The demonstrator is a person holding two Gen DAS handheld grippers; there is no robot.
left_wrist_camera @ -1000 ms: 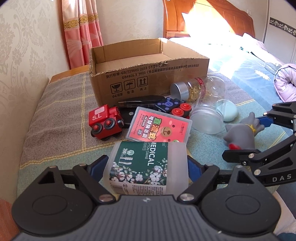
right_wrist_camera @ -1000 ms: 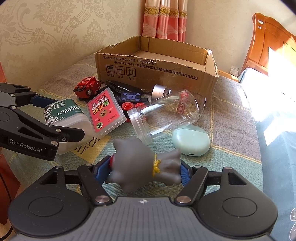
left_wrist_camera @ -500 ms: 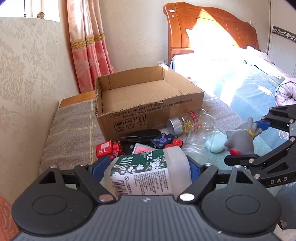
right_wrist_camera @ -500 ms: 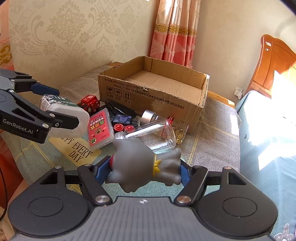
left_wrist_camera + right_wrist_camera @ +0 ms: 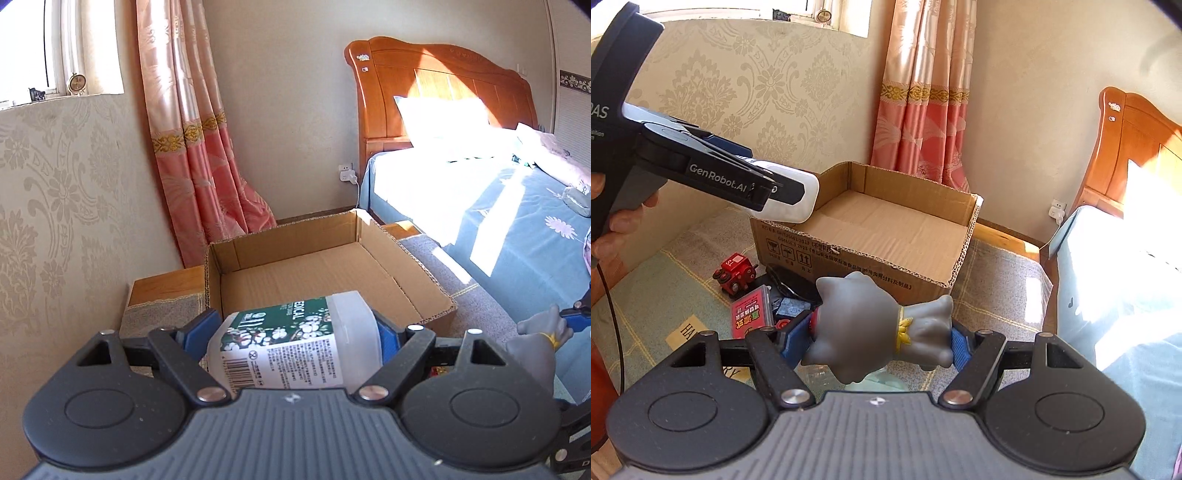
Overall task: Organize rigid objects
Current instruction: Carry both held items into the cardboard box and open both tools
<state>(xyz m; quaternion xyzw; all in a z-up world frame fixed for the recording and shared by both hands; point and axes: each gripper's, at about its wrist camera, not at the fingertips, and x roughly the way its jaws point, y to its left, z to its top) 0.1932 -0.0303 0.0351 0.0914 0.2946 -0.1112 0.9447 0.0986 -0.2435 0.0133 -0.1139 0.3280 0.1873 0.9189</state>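
Observation:
My left gripper (image 5: 291, 332) is shut on a translucent swab box with a green "MEDICAL" label (image 5: 295, 347) and holds it in the air over the near left corner of the open cardboard box (image 5: 325, 273). The swab box also shows in the right wrist view (image 5: 798, 195), above the cardboard box's left rim (image 5: 864, 236). My right gripper (image 5: 875, 336) is shut on a grey rubber toy figure (image 5: 879, 328), raised above the pile in front of the cardboard box. The toy also shows at the right edge of the left wrist view (image 5: 535, 347).
On the blanket in front of the cardboard box lie a red toy train (image 5: 735, 273), a pink card case (image 5: 751, 312), a blue block (image 5: 790, 306) and a black item. A bed with a wooden headboard (image 5: 443, 88) stands to the right; a pink curtain (image 5: 199, 147) hangs behind.
Both grippers have risen and moved forward toward the cardboard box, each carrying its object. The left gripper with the swab box now hangs over the box's near left corner.

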